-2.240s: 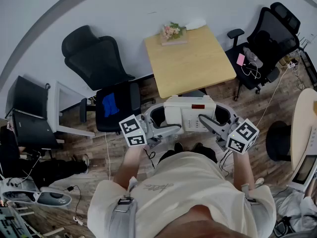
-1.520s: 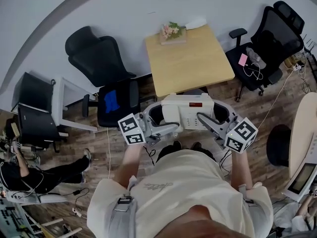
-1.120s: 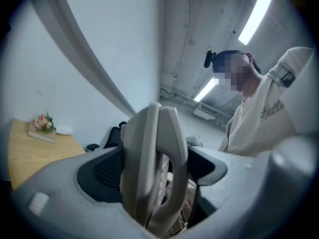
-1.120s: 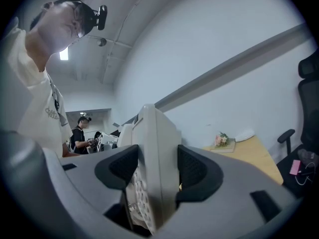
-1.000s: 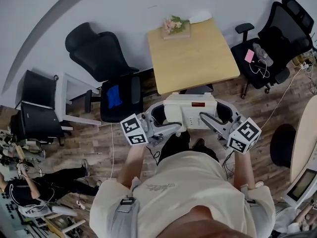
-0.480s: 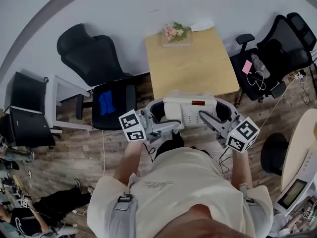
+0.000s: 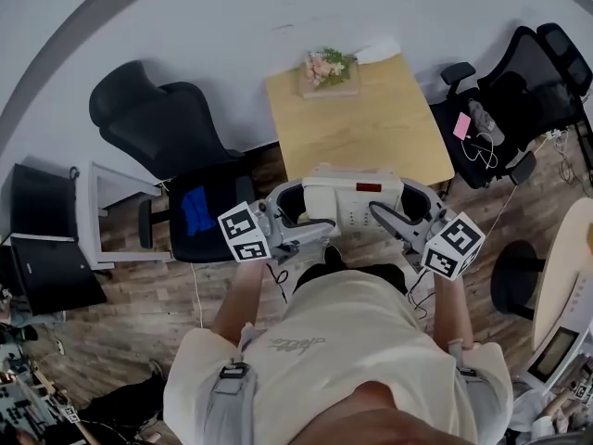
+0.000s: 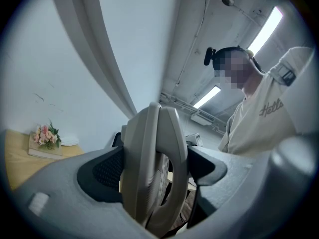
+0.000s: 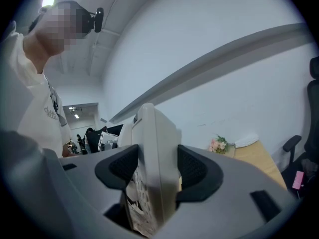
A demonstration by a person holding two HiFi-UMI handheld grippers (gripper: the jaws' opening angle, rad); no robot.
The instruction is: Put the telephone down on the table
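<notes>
Left tool [image 7: 301, 216], right tool [image 7: 408, 213] each pinching one end of telephone [image 7: 352, 197], holding it level at wooden surface [image 7: 361, 128] near edge. Judging best: lowering both ends together, flat onto surface middle.

Only one bit of print reads at all: on my shirt [image 8: 269, 111], at the right of my left gripper view, slanted script begins "Hel" and its end blurs. In the head view, low centre, that script is too small to read. The telephone [image 9: 149, 163] keys, low in my right gripper view, are a blur.
</notes>
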